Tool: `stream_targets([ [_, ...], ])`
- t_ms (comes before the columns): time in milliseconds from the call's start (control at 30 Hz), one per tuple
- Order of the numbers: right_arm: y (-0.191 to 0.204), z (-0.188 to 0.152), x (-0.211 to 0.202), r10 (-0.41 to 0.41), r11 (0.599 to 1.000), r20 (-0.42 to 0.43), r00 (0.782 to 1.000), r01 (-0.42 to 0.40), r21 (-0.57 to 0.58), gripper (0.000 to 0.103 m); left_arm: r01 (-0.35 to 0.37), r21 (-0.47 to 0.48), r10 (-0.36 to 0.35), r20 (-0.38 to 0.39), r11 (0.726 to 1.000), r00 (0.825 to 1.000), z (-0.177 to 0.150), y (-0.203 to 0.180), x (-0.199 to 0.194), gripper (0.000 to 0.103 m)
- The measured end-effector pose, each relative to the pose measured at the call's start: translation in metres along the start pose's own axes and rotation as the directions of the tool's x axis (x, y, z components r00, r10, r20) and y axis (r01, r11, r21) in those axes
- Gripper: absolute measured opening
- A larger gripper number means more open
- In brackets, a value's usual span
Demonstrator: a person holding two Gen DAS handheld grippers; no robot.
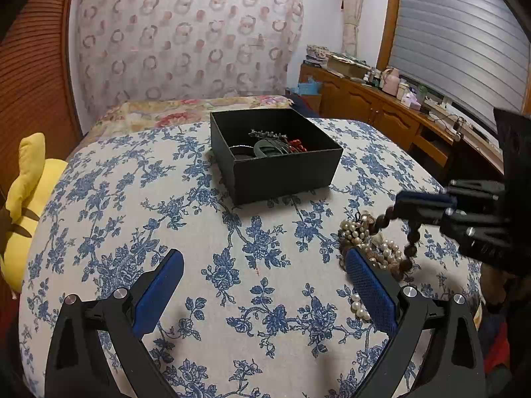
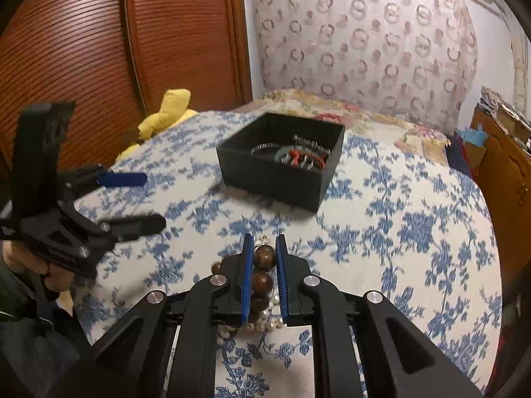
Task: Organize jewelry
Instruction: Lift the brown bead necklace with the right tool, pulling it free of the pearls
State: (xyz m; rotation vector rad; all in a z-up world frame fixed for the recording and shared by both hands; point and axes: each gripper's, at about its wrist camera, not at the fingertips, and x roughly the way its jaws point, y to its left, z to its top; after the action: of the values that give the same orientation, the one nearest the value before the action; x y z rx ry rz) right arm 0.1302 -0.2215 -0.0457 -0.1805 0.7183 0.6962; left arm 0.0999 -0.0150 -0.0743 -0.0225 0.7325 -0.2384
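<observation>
A black open box [image 1: 282, 169] sits on the blue floral bedspread and holds a green bangle [image 1: 265, 148], a dark bangle, a red piece and a silver comb; it also shows in the right wrist view [image 2: 275, 175]. My right gripper [image 2: 264, 243] is shut on a brown wooden bead bracelet [image 2: 264, 282], lifting it off a heap of pearl strands [image 1: 368, 242]. In the left wrist view the right gripper [image 1: 403, 204] holds the bracelet [image 1: 411, 245] above the pearls. My left gripper [image 1: 264, 258] is open and empty, its right finger beside the pearls; it also shows in the right wrist view [image 2: 149, 199].
A yellow plush toy [image 1: 30, 205] lies at the bed's left edge. A wooden slatted wardrobe [image 2: 83, 49] stands left, a wooden cabinet [image 1: 381, 102] with clutter right. A flowered quilt [image 1: 186, 109] lies behind the box.
</observation>
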Motion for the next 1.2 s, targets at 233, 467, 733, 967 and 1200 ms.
stream_targets([
  [233,-0.004,0.011,-0.015,-0.008,1.0,0.042,0.999,0.008,-0.002,0.015,0.0,0.0,0.0,0.0,1.0,1.0,0.0,0.0,0.0,0.094],
  [467,-0.003,0.03,-0.036,-0.011,0.999,0.104,0.994,0.015,-0.03,0.015,0.007,0.0,-0.007,0.001,1.0,1.0,-0.001,-0.003,-0.001,0.094],
  [733,-0.007,0.051,-0.062,-0.037,0.998,0.18,0.983,0.046,-0.044,0.015,0.016,0.004,-0.016,-0.003,1.0,1.0,0.0,-0.006,0.0,0.094],
  [967,-0.019,0.047,-0.062,-0.087,0.995,0.162,0.983,0.095,-0.039,0.015,0.046,0.027,-0.046,-0.022,0.999,0.999,-0.001,-0.015,0.002,0.094],
  [1200,-0.029,0.022,-0.049,-0.111,0.993,0.111,0.988,0.113,-0.014,0.015,0.115,0.061,-0.109,-0.083,0.992,0.991,-0.013,-0.034,0.006,0.081],
])
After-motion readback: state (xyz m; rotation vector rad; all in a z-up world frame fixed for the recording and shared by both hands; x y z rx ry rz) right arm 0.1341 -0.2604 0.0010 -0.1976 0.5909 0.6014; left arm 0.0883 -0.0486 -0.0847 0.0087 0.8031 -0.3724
